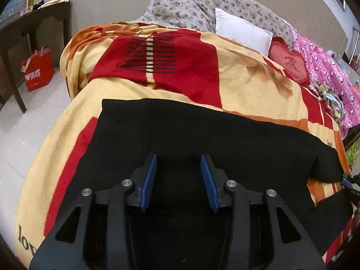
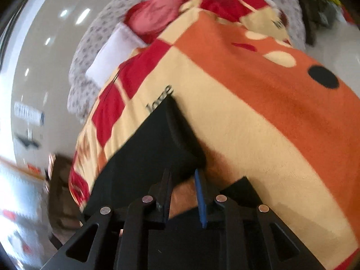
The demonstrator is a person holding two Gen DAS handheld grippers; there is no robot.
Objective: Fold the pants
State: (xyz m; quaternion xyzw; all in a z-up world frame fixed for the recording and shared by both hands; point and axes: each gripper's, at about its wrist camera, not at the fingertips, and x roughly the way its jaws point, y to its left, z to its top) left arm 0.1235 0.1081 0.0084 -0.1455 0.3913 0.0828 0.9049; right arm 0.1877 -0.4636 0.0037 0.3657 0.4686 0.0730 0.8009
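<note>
Right, R view is smeared with motion blur, so edges are hard to read, and the room behind is just streaks. Black pants (image 1: 202, 139) lie flat on the patterned blanket (image 1: 184, 72) on the bed, near its close edge; the lower part is cut off behind the gripper bodies in both views. Left gripper (image 1: 178, 171) hovers over the pants, jaws apart, nothing pinched, blue pads (image 1: 148, 180) clear of each other. Right gripper (image 2: 183, 186) sits at a raised fold of the pants' edge, jaws slightly parted, blanket showing in the gap; can't tell if cloth touches a pad. Red bag (image 1: 38, 67) on the floor by a dark table (image 1: 33, 22); contents not visible.
</note>
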